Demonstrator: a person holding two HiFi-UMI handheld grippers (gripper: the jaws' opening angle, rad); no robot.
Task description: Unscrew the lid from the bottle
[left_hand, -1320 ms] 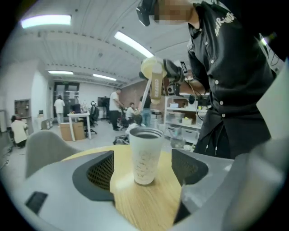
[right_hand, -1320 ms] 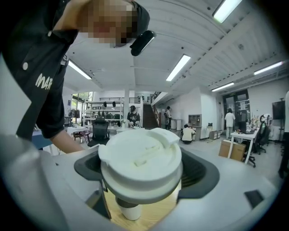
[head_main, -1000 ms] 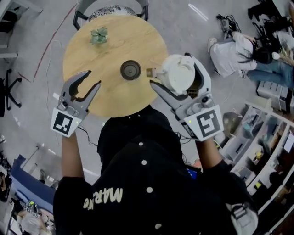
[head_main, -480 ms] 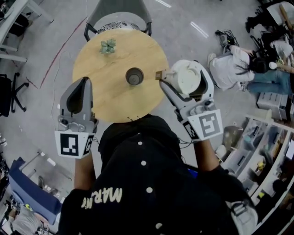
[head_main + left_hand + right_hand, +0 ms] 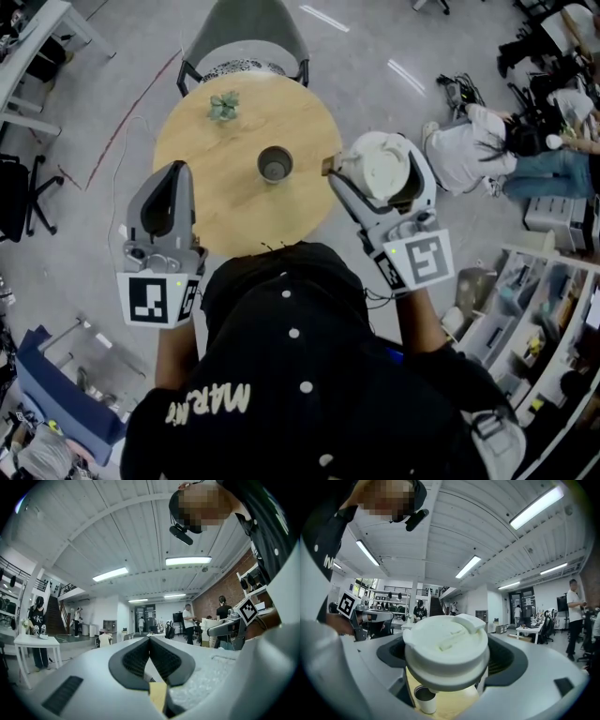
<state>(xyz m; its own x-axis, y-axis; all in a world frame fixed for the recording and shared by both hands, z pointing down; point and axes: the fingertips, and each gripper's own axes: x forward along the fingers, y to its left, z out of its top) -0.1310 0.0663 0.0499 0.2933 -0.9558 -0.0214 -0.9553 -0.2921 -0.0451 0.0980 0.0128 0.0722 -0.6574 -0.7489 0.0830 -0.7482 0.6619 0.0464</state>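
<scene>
Lid: white plastic, likely light and stiff, clamped by its rim in your right hand-held gripper off the worktop's right edge. Bottle: open, mid-worktop. Your left hand-held gripper: jaws together, empty.

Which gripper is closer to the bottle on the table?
Right. The right gripper, clamped on the white lid, is beside the bottle; the left gripper, shut and empty, is farther off at the table edge.
</scene>
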